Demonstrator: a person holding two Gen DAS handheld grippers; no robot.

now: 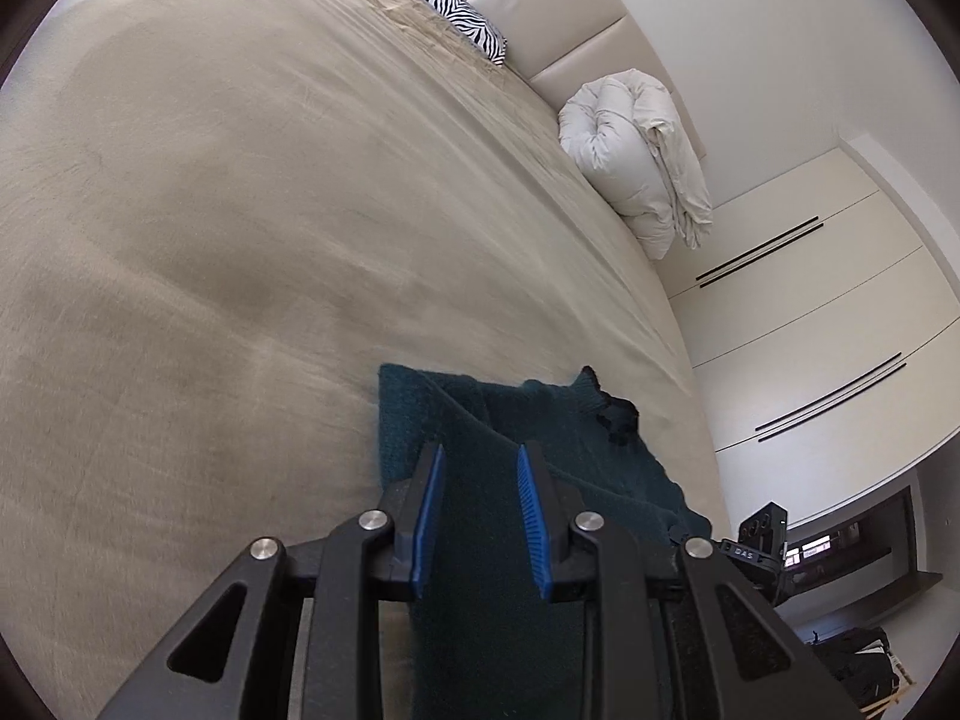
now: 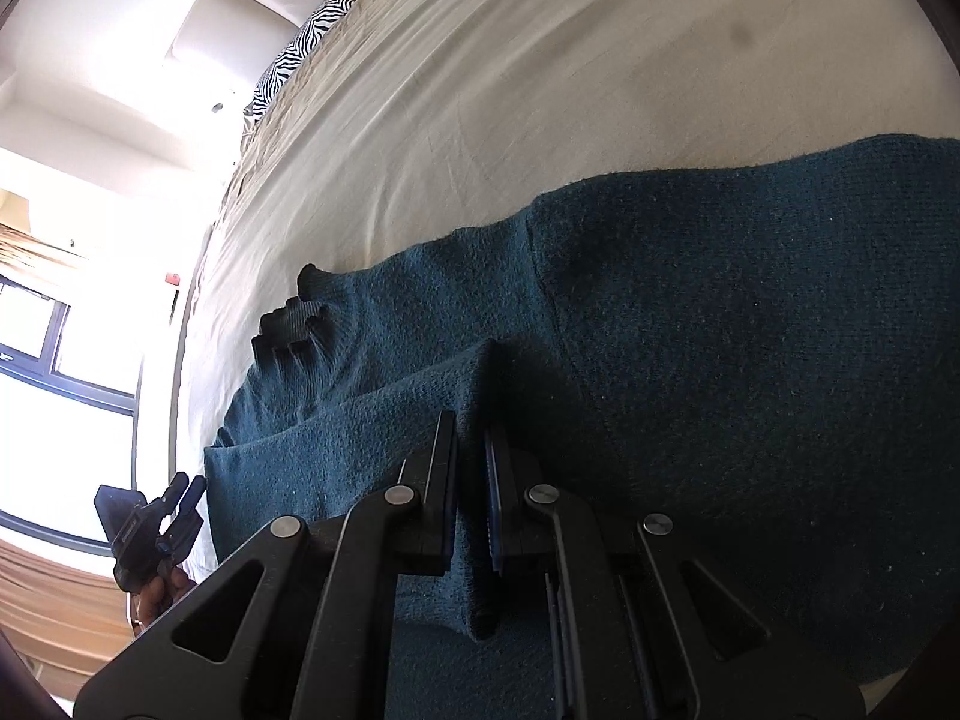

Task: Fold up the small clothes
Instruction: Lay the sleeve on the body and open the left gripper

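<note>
Right tool (image 2: 471, 438) pinches the sweater (image 2: 720, 360) fold — left tool (image 1: 480, 456) gapes above it.

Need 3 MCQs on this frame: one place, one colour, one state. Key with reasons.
1. Where is the sweater?
A. on the bed
B. on a chair
C. in a drawer

2. What colour is it?
A. red
B. teal
C. white

3. How is the right gripper?
A. wide open, clear of cloth
B. out of view
C. closed on a sweater fold

Key: 1 A, it is spread on the beige bed. 2 B, the knit is dark teal. 3 C, its fingers pinch a raised fold; the left gripper is open over the cloth.
</note>
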